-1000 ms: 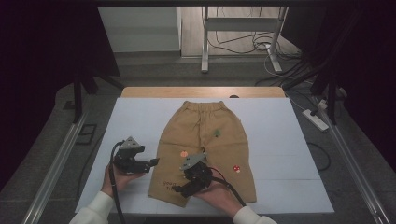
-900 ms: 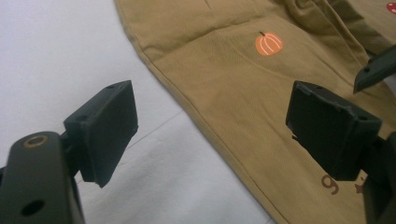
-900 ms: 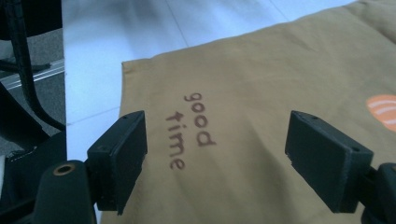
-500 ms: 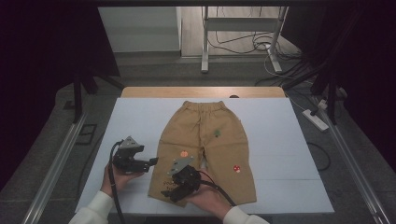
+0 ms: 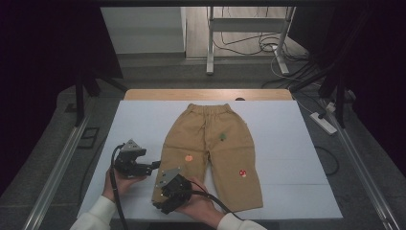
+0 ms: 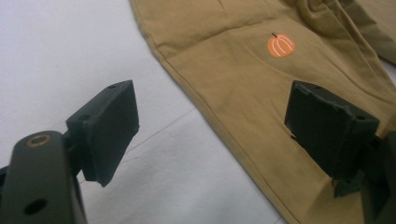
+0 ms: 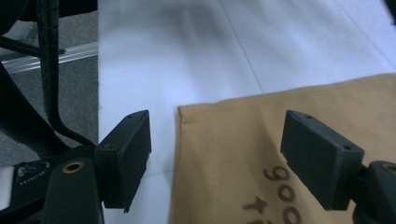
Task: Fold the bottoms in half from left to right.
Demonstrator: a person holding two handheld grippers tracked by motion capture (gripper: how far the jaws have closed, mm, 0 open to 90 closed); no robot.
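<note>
White sheeting (image 5: pixel 287 143) covers the table, and tan trousers (image 5: pixel 210 143) lie flat on it, waistband at the far side, legs running toward the person. Small motifs dot the cloth: an orange pumpkin (image 6: pixel 280 45), a green shape (image 5: pixel 222 137) and a red mushroom (image 5: pixel 242 173). In the right gripper view, brown printed lettering (image 7: pixel 275 196) sits near the hem corner; only rounded letters like "oo" show, and the word cannot be read. The left gripper (image 5: pixel 155 164) rests just beside the outer edge of the left trouser leg, its jaws wide apart and holding nothing, one over the sheeting, one over the cloth. The right gripper (image 5: pixel 160 203) hovers at that leg's hem corner, jaws also wide, straddling the corner without gripping it.
</note>
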